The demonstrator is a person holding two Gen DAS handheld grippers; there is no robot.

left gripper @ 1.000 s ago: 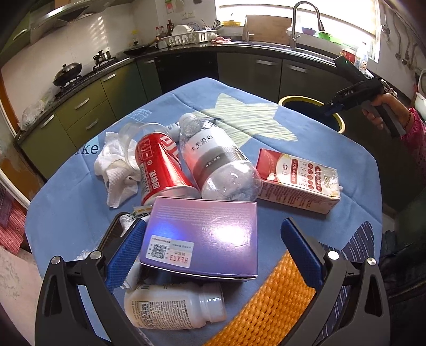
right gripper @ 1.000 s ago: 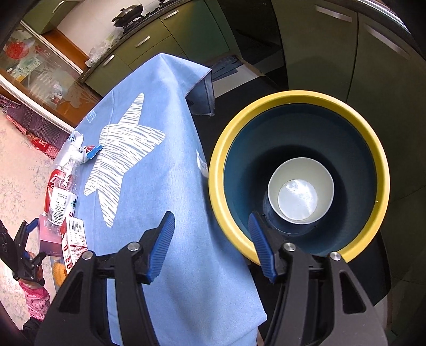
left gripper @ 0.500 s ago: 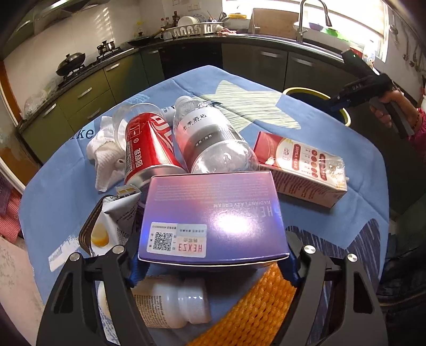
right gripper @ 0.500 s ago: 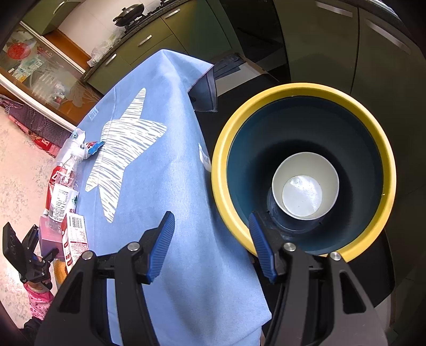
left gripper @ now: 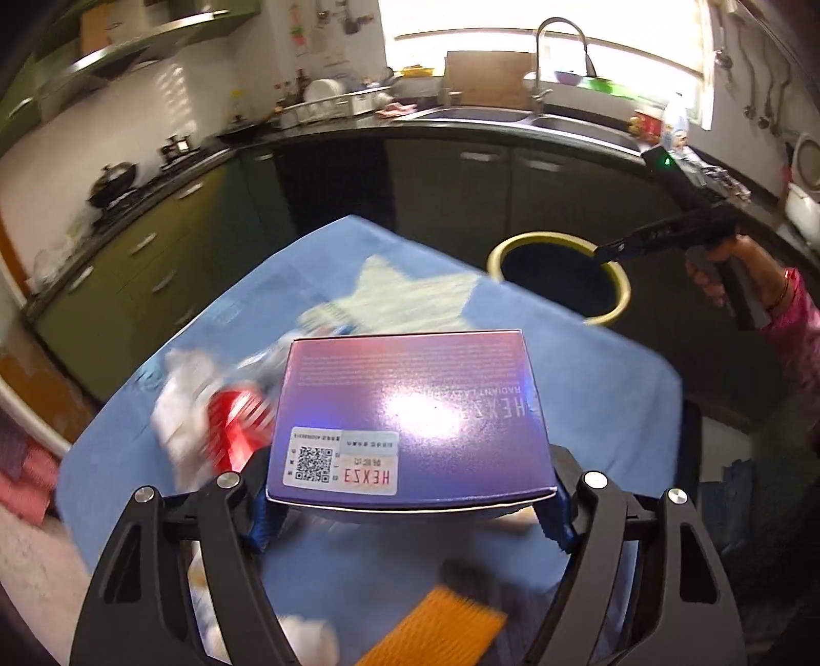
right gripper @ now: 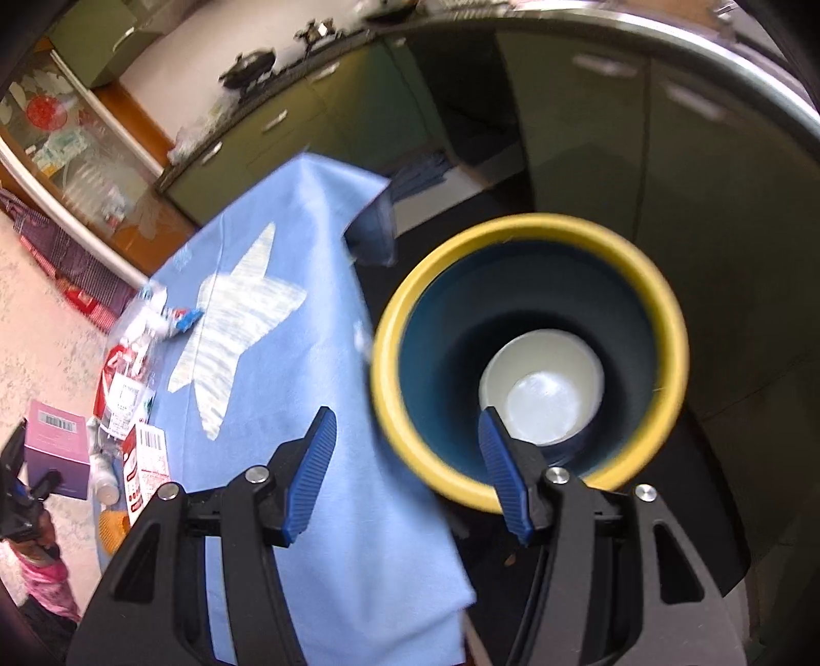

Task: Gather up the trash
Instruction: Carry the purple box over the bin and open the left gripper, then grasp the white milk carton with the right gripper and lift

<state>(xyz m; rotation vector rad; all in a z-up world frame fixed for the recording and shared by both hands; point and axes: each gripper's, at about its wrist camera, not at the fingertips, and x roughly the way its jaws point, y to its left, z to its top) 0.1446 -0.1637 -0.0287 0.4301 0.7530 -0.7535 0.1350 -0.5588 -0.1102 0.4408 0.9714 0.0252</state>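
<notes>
Carton (left gripper: 410,415), purple, is clamped across its width between the jaws of the left gripper (left gripper: 410,504), clear of the blue-clothed counter (left gripper: 589,369), judged ready for carrying to the yellow-rimmed bin (left gripper: 561,279) beyond the counter's far edge. Remaining trash, including a red can (left gripper: 238,428), lies on the counter below. The left gripper points steeply downward. The right gripper (right gripper: 407,474) hangs over the bin rim, jaws apart and empty, angled down toward a white cup (right gripper: 543,392) inside.

Domestic kitchen: olive-green base cabinets (left gripper: 154,256), steel sink with curved chrome tap (left gripper: 558,46), black wok on gas hob (left gripper: 115,177), dish rack (left gripper: 333,102).
</notes>
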